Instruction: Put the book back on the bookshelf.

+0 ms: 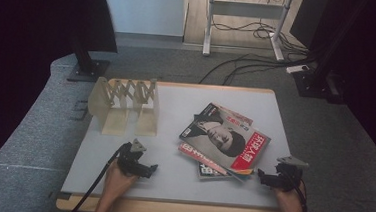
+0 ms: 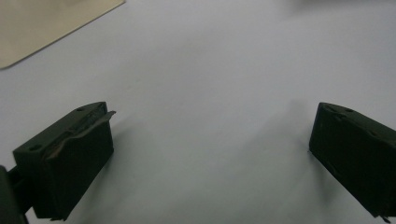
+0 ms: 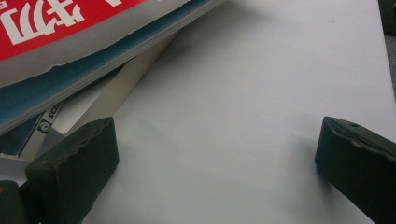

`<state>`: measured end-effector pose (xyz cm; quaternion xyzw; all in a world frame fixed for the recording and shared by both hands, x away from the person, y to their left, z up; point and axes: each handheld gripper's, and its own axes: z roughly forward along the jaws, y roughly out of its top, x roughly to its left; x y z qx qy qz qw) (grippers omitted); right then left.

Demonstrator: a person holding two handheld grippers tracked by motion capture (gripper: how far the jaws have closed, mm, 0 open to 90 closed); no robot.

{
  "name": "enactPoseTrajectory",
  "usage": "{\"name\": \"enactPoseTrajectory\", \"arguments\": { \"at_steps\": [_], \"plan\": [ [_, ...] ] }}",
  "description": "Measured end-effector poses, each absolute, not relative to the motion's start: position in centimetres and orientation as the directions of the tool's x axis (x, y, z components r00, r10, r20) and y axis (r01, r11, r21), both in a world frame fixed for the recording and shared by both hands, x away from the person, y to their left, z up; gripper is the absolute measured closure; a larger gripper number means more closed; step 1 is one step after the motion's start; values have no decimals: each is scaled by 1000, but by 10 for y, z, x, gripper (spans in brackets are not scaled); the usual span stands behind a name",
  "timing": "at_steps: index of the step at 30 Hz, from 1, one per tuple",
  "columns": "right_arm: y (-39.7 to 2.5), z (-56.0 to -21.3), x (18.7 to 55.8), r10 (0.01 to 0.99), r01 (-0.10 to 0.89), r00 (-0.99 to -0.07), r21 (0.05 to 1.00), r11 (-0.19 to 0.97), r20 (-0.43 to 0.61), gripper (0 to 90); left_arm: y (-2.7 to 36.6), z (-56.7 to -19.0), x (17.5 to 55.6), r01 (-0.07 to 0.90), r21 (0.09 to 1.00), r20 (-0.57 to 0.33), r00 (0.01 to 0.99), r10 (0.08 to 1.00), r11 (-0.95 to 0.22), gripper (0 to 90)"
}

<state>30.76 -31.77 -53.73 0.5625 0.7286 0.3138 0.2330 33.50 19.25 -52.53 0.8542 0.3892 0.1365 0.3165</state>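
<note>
Magazines [image 1: 225, 141]: a loose stack of glossy, flat rectangular issues, fanned so their corners stick out at different angles; lying on the right half of the table [image 1: 185, 111]. The top issue carries a dark portrait cover with a red band of white characters along its right edge; a red-edged cover and a black-and-white one show beneath it. In the right gripper view the stack's corner [image 3: 93, 56] shows a red panel, a teal page edge slightly frayed, and cream page blocks underneath.

Right gripper [image 1: 266, 179]: black, blocky, with a grey three-cornered plate on top; held low at the table's near right edge, just beside the near corner of the stack and not touching it. Its jaws stand wide apart with nothing between them, one jaw close under the overhanging corner.

Left gripper [image 1: 146, 169]: same build, cable trailing toward the near edge; resting near the table's near left part, well apart from the magazines. Jaws spread wide over bare tabletop, gripping nothing.

Rack [image 1: 126, 104]: pale beige, matte, with upright flat divider panels joined by an accordion lattice at the back; stands at the far left of the table, its compartments unfilled. A beige base corner [image 2: 46, 28] appears in the left gripper view.

Table: matte light grey top, smooth, with a wood-toned edge
</note>
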Motion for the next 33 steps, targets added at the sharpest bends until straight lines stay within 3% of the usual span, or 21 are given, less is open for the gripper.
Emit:
{"name": "enactPoseTrajectory", "arguments": {
  "at_steps": [16,33],
  "plan": [
    [-320,-509,303,953,617,-298,772,149,54,0,148,-487,362,496,685,-38,756,654,-534,27],
    [-310,-493,320,933,602,-359,772,204,33,0,109,-464,399,429,714,-30,808,589,-552,57]
  ]
}}
